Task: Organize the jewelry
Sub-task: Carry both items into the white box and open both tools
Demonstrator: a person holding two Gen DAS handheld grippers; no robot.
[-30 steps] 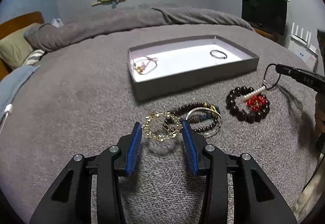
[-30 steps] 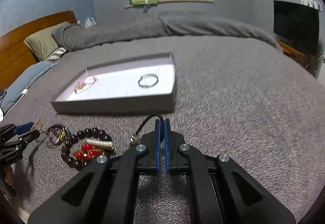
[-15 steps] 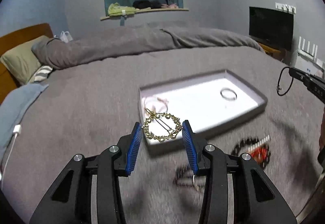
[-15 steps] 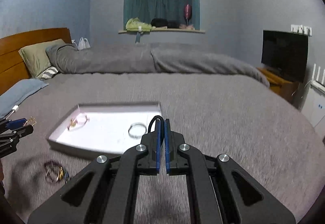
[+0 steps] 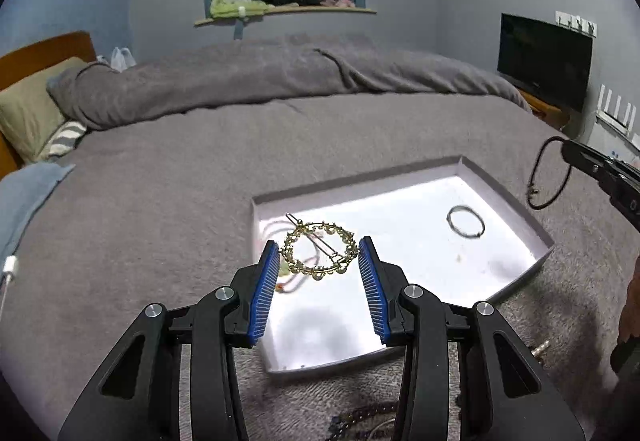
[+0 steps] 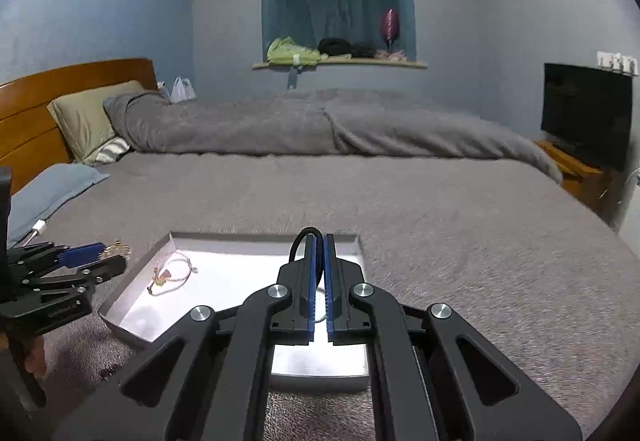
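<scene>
Under your tools spreads a wide bed covered in a grey, nubbly blanket (image 5: 160,209). On it sits a shallow grey cardboard tray with a white floor (image 5: 516,201), near the front. A rumpled grey duvet (image 6: 320,125) lies bunched across the far side. At the headboard end you see an olive-green pillow (image 6: 86,117) on a striped pillow (image 6: 114,149), with a pale blue folded cloth (image 6: 48,193) nearer you. Dark beaded bracelets (image 5: 360,421) lie on the blanket just in front of the tray.
</scene>
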